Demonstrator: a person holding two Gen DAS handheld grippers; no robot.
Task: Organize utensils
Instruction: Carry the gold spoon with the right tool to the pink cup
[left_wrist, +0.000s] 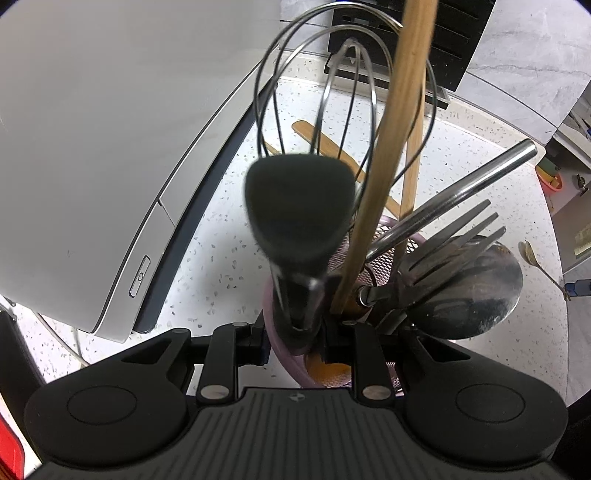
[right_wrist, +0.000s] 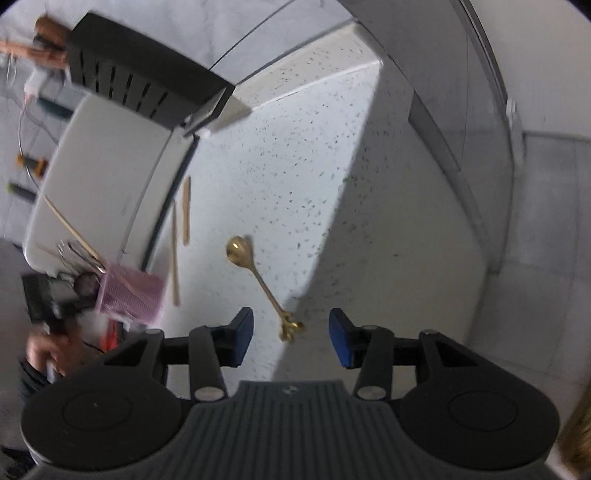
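Observation:
My left gripper (left_wrist: 295, 341) is shut on the rim of a pink mesh utensil holder (left_wrist: 284, 343). The holder carries a whisk (left_wrist: 314, 110), a black spatula (left_wrist: 299, 206), wooden sticks (left_wrist: 391, 129), a steel handle (left_wrist: 461, 184), a fork (left_wrist: 450, 240) and a large spoon (left_wrist: 476, 288). The holder also shows in the right wrist view (right_wrist: 129, 295), held up at the left. My right gripper (right_wrist: 291, 338) is open just above the ornate handle end of a gold spoon (right_wrist: 258, 277) lying on the speckled counter (right_wrist: 314, 166).
A white appliance (left_wrist: 110, 129) fills the left. A black slotted block (right_wrist: 140, 85) stands at the back by the wall. A wooden knife (right_wrist: 186, 210) and a wooden stick (right_wrist: 174, 254) lie on the counter beside the appliance. The gold spoon shows far right (left_wrist: 532, 254).

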